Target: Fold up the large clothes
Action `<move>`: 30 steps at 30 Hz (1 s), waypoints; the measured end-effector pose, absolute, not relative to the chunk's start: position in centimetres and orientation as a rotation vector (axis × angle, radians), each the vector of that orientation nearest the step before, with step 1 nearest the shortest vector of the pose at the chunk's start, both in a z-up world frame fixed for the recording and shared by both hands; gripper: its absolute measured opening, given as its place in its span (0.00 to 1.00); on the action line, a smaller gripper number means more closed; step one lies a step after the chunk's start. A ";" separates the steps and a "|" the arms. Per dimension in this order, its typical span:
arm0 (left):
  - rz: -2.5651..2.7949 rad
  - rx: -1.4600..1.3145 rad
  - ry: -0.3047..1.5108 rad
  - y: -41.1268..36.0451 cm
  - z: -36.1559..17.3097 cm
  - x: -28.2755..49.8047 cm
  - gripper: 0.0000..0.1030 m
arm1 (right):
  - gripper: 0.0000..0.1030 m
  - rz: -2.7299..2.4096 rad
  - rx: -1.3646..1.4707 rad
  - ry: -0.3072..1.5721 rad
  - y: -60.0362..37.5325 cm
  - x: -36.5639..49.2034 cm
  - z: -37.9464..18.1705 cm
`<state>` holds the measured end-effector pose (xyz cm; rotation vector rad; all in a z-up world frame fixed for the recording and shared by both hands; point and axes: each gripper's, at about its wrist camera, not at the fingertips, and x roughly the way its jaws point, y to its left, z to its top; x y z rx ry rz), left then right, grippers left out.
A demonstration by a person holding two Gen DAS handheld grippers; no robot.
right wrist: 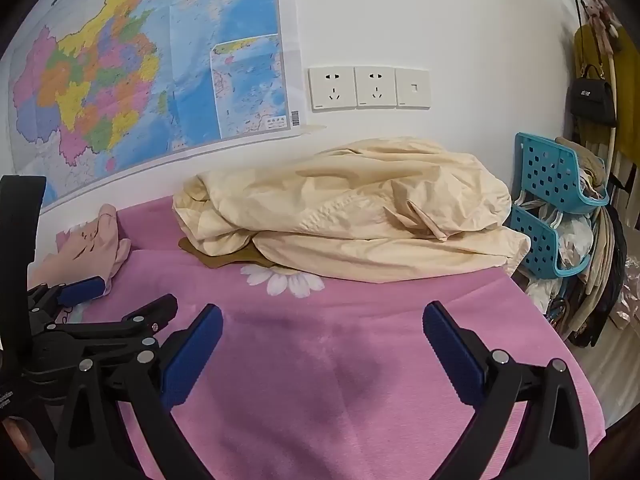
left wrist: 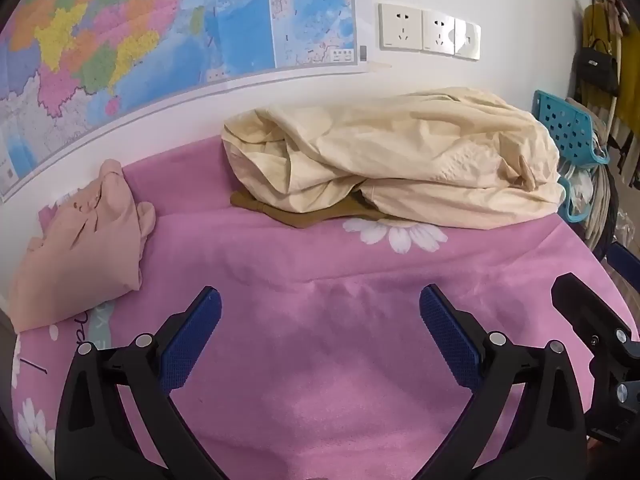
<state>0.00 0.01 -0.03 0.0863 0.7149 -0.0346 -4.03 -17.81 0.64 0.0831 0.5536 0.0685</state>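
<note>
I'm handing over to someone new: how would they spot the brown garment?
Start at the wall sockets; below them a big cream bundle lies on the pink bedspread. The brown garment pokes out from under its left front edge, darker and flatter than the peach garment further left.

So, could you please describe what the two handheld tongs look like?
Both look alike: the left tongs and right tongs each have two black plastic arms with round silver rivets at the joints, and each finger carries a flat blue pad with a fine gridded texture. No cables or sleeves show.
</note>
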 end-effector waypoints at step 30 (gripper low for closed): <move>-0.043 0.054 0.690 0.0 0.3 -0.2 0.95 | 0.95 0.059 0.067 0.551 -17.4 -3.8 1.1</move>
